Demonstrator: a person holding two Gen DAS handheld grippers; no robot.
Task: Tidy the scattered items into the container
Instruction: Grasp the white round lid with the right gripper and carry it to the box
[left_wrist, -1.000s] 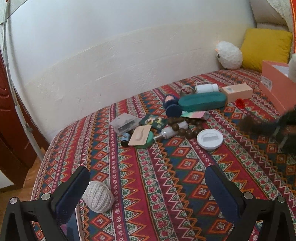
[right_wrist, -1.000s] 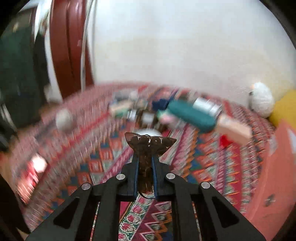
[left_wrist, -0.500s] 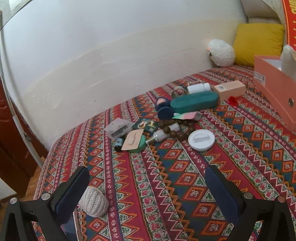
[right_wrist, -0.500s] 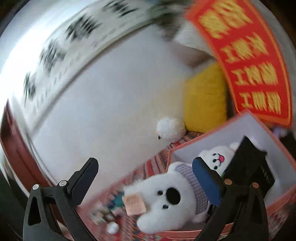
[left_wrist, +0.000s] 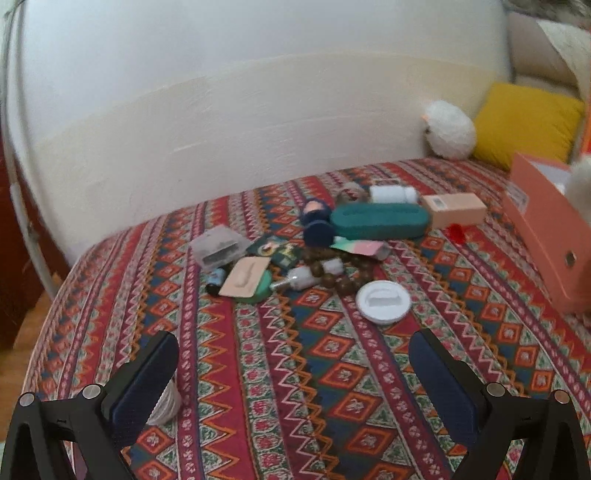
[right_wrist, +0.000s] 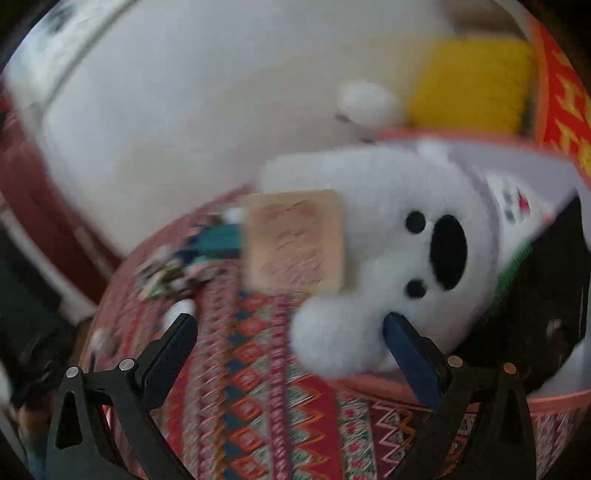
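Salmon-pink storage box (right_wrist: 554, 400) sits at the lower right of the right wrist view, a white plush bear (right_wrist: 399, 258) inside. One second ago the right gripper (right_wrist: 288, 332) pinched brown beads; now it gapes empty. Bear's tan tag (right_wrist: 295, 240) is blurred, unreadable. Left gripper (left_wrist: 293, 354) stays spread over scattered items (left_wrist: 314, 243) mid-frame.

Two handheld grippers of matte black plastic are seen. On the left gripper (left_wrist: 293, 365), triangular cut-out frames are joined by round silver screws, and each finger is faced with a dark blue ribbed rubber pad (left_wrist: 144, 380). The right gripper (right_wrist: 288, 341) is built alike: black frames, silver screws, and a blue pad (right_wrist: 412, 360) on a finger.
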